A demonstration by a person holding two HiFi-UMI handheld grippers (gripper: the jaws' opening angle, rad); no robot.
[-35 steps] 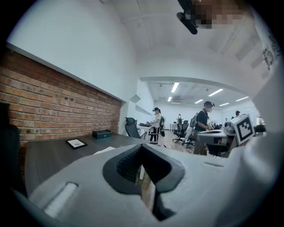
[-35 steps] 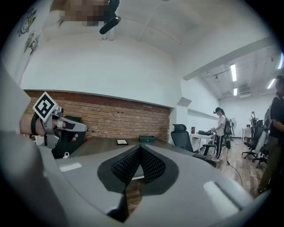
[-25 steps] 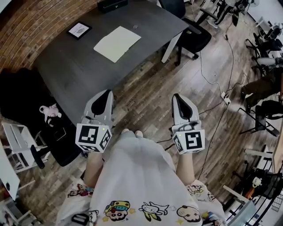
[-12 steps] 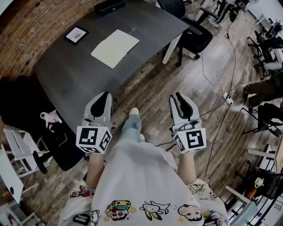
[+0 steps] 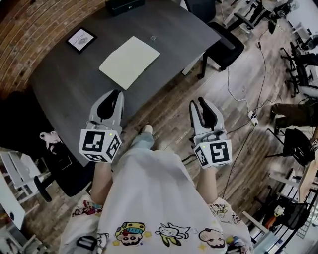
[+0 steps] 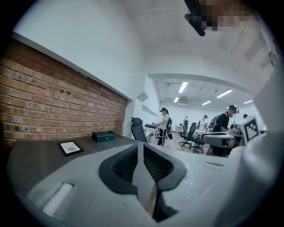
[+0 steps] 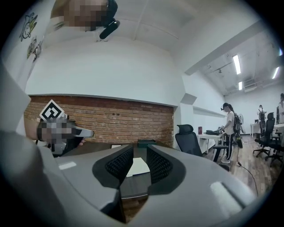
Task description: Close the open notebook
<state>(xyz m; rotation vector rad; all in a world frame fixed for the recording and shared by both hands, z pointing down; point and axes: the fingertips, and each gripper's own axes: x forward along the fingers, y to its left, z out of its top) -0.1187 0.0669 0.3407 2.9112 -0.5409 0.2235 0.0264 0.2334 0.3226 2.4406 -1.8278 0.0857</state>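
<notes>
the open notebook with pale cream pages (image 5: 130, 62) lies flat near the middle of the dark grey table (image 5: 64, 89), both halves spread and nothing on top of it. just beyond its far corner is a small clear object (image 5: 153, 37), too small for me to say what it is. toward the brick wall side there is a small black-framed picture (image 5: 81, 39), and at the far edge a dark box (image 5: 124, 5); both are well apart from the notebook.

both tongs are far from the notebook, so in my judgement the closing is not yet begun. the left tongs (image 5: 115, 93) hang over the near edge of the table and are clenched, pads together, with nothing in them. the right tongs (image 5: 197, 101) are over the wooden floor (image 5: 169, 109) beside the table. their jaws have just been opening and now stand apart with nothing between them; only the notebook shows far off through the gap.

what i worry about: the pages are thin and lie flat, so a tip may catch only one leaf and crease it instead of turning the whole half. if i push from the side and not under the edge, the notebook may slide on the smooth top toward the clear object and knock it. also the clenched left tongs can pinch nothing until i release them.
</notes>
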